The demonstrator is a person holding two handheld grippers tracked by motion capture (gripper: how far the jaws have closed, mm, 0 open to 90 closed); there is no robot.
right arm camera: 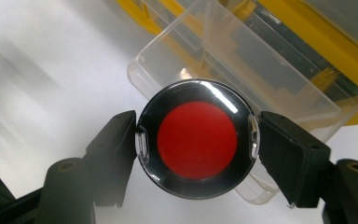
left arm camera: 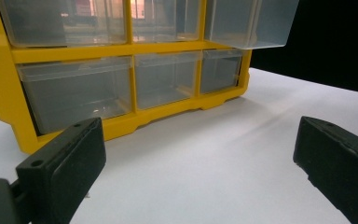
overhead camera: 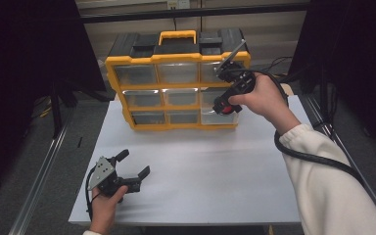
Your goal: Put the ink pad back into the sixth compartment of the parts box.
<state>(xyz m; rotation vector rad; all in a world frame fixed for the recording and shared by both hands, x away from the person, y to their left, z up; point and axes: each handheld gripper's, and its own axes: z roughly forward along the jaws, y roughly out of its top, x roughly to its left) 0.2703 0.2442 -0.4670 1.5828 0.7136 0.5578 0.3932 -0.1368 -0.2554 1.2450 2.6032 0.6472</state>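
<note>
A yellow organizer (overhead camera: pixel 176 86) with clear drawers and a black top stands at the back of the white table (overhead camera: pixel 210 171). One clear drawer (overhead camera: pixel 219 117) on its right side is pulled out; it also appears as the clear drawer (right arm camera: pixel 242 60) and the clear drawer (left arm camera: pixel 251 23). My right gripper (overhead camera: pixel 223 105) points down over it, shut on a round black disc with a red centre (right arm camera: pixel 196 140), held by its rim. My left gripper (overhead camera: pixel 133 164) rests low at the table's front left, open, nothing between its jaws, facing the organizer (left arm camera: pixel 121 60).
A thick black cable (overhead camera: pixel 313 156) trails from the right gripper past the white sleeve (overhead camera: pixel 333 186). Metal rails (overhead camera: pixel 44 166) run along both sides of the table. Dark curtains stand to the left and right.
</note>
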